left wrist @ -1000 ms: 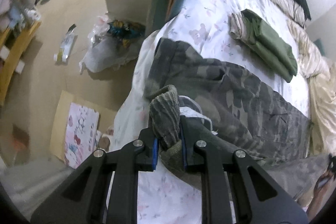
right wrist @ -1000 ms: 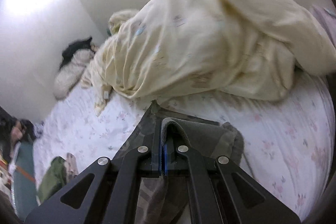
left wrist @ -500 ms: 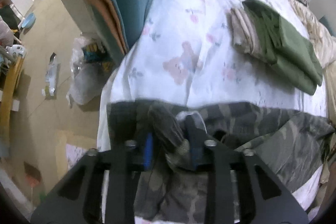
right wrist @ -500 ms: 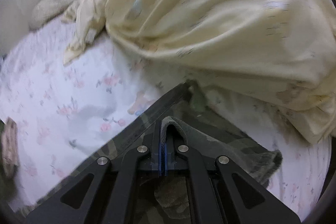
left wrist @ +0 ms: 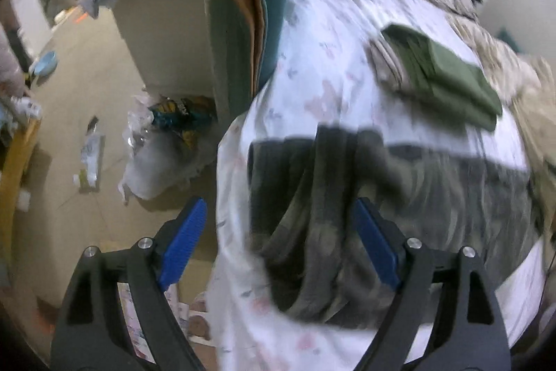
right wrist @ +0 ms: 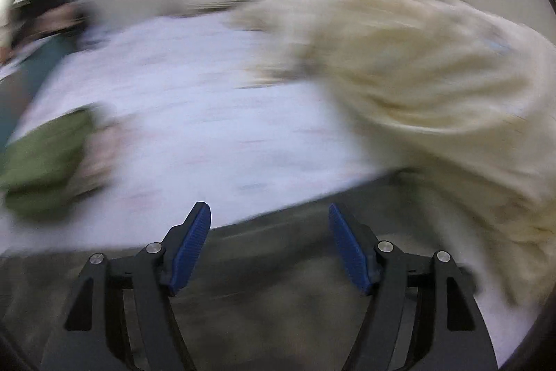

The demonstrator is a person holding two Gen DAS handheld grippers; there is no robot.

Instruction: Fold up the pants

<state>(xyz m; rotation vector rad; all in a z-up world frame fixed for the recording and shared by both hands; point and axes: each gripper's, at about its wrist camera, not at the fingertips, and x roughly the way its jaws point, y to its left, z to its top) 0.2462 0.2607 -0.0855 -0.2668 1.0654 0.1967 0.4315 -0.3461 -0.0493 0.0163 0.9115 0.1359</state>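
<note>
The camouflage pants (left wrist: pixel 347 204) lie folded across the white flowered bed sheet (left wrist: pixel 326 65), near the bed's left edge. My left gripper (left wrist: pixel 278 232) is open above their left end, holding nothing. In the right wrist view, which is blurred by motion, the pants (right wrist: pixel 278 284) show as a dark band below my right gripper (right wrist: pixel 269 239), which is open and empty.
A folded green and beige stack (left wrist: pixel 438 75) lies on the sheet beyond the pants, also in the right wrist view (right wrist: pixel 45 159). A cream duvet (right wrist: pixel 434 75) is heaped at the right. A teal blanket (left wrist: pixel 243 6) hangs at the bed's far left; floor clutter (left wrist: pixel 166 134) lies beside the bed.
Both grippers carried the pants' ends forward over the rest, laid them down and opened. Both have let go of the fabric and are moving.
</note>
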